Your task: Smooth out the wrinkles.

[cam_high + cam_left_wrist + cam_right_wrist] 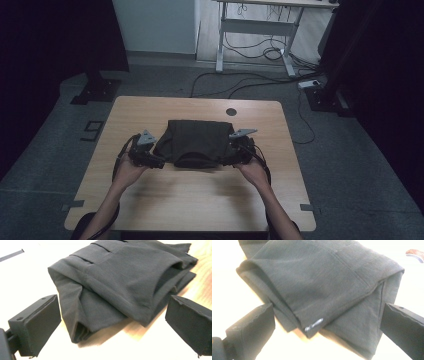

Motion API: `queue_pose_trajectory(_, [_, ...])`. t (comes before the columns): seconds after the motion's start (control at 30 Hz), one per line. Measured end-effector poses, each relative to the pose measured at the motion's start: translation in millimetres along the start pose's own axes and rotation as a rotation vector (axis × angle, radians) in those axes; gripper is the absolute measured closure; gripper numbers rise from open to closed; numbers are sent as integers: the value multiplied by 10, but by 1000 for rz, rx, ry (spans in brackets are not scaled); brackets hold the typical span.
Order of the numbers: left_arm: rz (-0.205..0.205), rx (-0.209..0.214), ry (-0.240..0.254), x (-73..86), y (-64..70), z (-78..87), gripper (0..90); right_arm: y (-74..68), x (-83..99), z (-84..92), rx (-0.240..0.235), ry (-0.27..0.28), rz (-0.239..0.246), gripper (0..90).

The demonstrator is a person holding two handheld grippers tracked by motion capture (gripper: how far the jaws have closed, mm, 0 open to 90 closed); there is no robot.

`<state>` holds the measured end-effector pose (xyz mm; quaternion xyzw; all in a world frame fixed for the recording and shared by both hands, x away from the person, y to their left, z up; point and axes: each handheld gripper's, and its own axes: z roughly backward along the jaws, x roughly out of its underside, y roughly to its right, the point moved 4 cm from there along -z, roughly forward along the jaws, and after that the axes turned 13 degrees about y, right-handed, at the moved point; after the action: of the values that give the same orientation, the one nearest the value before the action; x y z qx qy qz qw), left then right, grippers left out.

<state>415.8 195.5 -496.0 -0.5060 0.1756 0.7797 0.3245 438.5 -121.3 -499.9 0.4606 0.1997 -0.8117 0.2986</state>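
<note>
High view: folded dark cloth (196, 142) lies mid-table (150, 195), left gripper (159, 161) and right gripper (229, 160) at its near corners. Left gripper view: jaws wide apart, clear of the cloth (120, 277). Right gripper view: same (small tag on the hem); cloth (317, 287) unheld.

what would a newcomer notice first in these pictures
A dark folded garment lies mid-table on the pale wooden table. The left tool and right tool flank its near corners, jaws open and off the cloth. A small tag marks one fold.
</note>
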Motion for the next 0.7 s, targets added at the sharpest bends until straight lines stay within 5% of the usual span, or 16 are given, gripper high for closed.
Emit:
queue_pose_trajectory(0.37, [21,-28,-42,361,33,226,0,-26,226,349,21,27,17,0])
queue_pose_trajectory(0.7, [70,-7,-157,852,62,165,0,88,774,433,76,-5,-29,0])
